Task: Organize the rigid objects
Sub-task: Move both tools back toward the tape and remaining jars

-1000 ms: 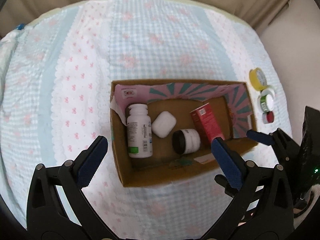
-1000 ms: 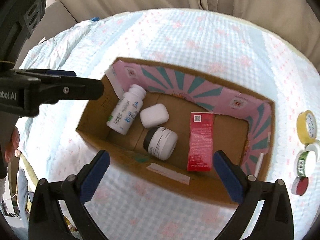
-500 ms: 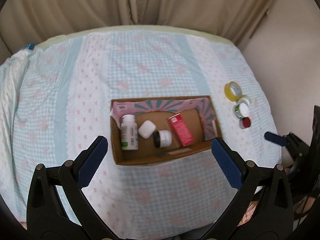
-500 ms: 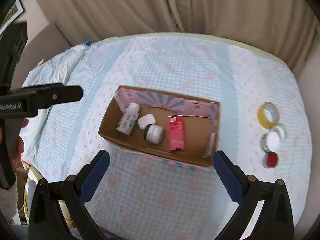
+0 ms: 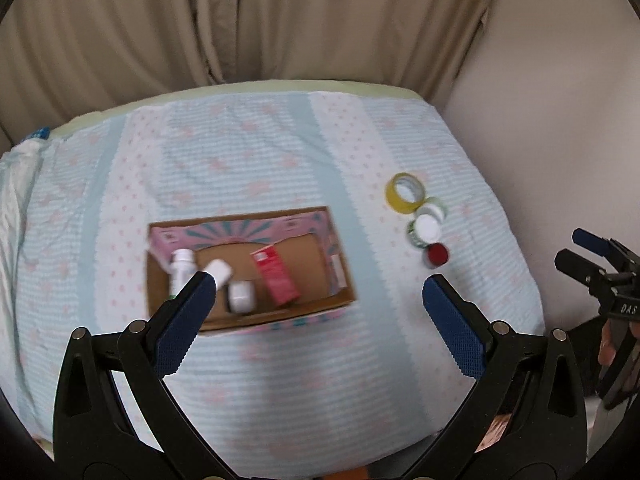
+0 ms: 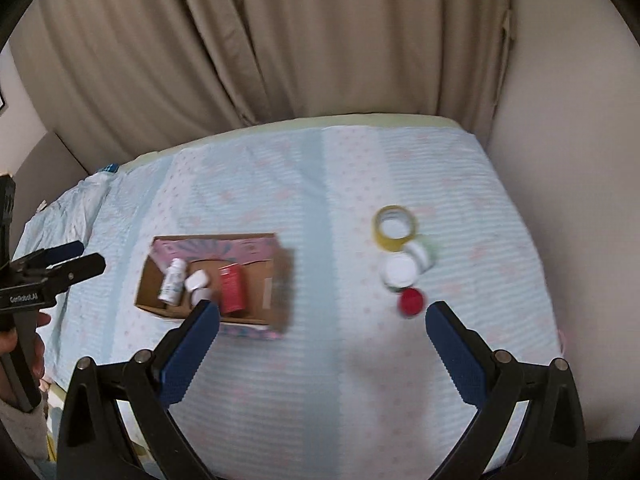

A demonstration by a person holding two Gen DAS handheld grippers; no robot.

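Note:
A cardboard box (image 5: 338, 276) (image 6: 280, 280) with a pink patterned lining lies on the bed. Inside it are a white pill bottle (image 5: 181, 266) (image 6: 173, 282), a white earbud case (image 5: 220, 270) (image 6: 197, 280), a white jar (image 5: 242, 297) and a red carton (image 5: 275, 274) (image 6: 232, 287). My left gripper (image 5: 318, 292) is open and empty, held high and well back from the box. My right gripper (image 6: 322, 320) is open and empty, likewise far above the bed. Each gripper shows at the edge of the other's view, the right one (image 5: 588, 256) and the left one (image 6: 68, 260).
A yellow tape roll (image 5: 406, 192) (image 6: 395, 222), a white-lidded round tub (image 5: 426, 229) (image 6: 398, 270), another white lid (image 6: 422, 254) and a small red-capped jar (image 5: 437, 255) (image 6: 412, 302) lie right of the box. A beige curtain (image 6: 280, 40) hangs behind the bed; a wall (image 5: 560, 120) stands at right.
Both grippers have pulled up and back from just above the box, so the box and the items beside it now look small. Both stayed open and empty.

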